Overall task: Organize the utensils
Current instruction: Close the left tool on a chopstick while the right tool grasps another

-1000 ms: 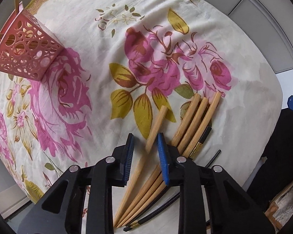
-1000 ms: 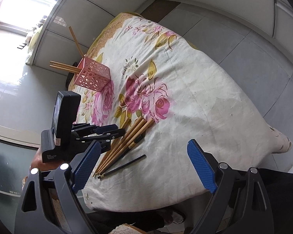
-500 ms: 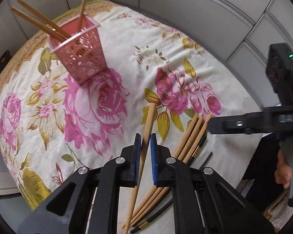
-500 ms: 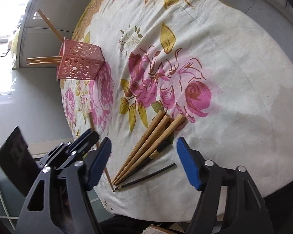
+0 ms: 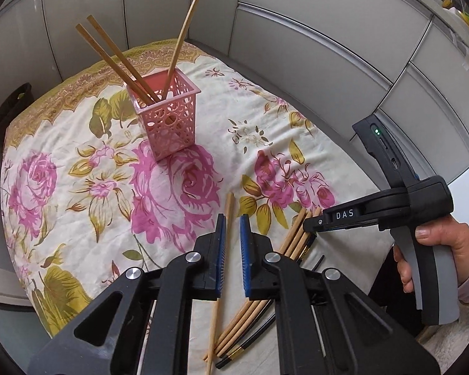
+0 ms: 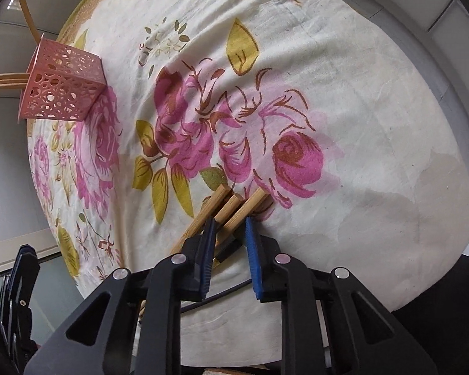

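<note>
Right view: the chopsticks (image 6: 231, 209) run under the right gripper (image 6: 229, 231), lower lengths hidden. Pad contact cannot be told. Basket (image 6: 62, 84) contents cut off at the left edge. Left view: the held chopstick (image 5: 225, 250) leaves the bottom edge.

A cream cloth (image 5: 240, 156) printed with pink roses and olive-yellow leaves, gold-brown patterned border; a pink perforated basket (image 5: 167, 118); tan wooden chopsticks (image 6: 234, 209); black chopsticks with gold bands (image 5: 244, 348); black claws with blue pads (image 6: 254, 256)
</note>
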### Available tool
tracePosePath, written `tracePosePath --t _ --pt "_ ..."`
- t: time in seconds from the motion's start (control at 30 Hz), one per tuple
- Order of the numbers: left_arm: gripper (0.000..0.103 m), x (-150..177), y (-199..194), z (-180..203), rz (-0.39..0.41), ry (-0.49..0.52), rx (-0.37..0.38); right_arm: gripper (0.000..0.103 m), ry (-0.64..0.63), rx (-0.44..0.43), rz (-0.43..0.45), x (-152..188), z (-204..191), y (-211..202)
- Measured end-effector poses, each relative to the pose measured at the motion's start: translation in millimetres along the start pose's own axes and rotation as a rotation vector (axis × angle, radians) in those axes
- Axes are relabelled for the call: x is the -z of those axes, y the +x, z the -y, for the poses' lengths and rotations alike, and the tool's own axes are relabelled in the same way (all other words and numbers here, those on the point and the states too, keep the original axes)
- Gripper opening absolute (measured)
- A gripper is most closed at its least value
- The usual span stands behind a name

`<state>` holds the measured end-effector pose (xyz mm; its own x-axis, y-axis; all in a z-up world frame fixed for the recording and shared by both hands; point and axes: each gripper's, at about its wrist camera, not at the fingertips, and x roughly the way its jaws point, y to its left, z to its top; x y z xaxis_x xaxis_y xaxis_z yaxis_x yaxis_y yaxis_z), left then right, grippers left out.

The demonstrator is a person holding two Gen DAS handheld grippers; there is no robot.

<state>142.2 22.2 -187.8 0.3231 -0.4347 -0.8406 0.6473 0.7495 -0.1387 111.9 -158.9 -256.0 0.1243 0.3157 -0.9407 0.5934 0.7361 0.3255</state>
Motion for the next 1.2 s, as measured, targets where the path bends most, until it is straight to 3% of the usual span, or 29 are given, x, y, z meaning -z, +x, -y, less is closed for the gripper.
tracePosePath --t 0.37,0.6,0.77,0.93,1.07,1.2 --pt "0.009 15 -6 -27 0.009 -0.054 -0.006 0.015 0.023 0.023 0.013 -1 7 -4" --pt "0.009 15 3 -22 -0.015 -0.050 -0.020 0.020 -0.084 0.137 0.070 -5 -22 -2" --pt "0.009 14 34 -19 -0.114 -0.047 -0.037 0.016 -0.163 0.162 0.113 -18 -30 -4" --pt "0.012 13 83 -21 -0.235 -0.059 -0.080 0.014 -0.136 0.137 0.115 -38 1 -17" --pt "0.012 3 105 -17 -0.256 -0.062 -0.093 0.014 -0.145 0.128 0.087 -41 11 -21" --pt "0.020 -6 127 -10 -0.287 -0.036 -0.128 0.018 -0.163 0.134 0.060 -44 13 -21"
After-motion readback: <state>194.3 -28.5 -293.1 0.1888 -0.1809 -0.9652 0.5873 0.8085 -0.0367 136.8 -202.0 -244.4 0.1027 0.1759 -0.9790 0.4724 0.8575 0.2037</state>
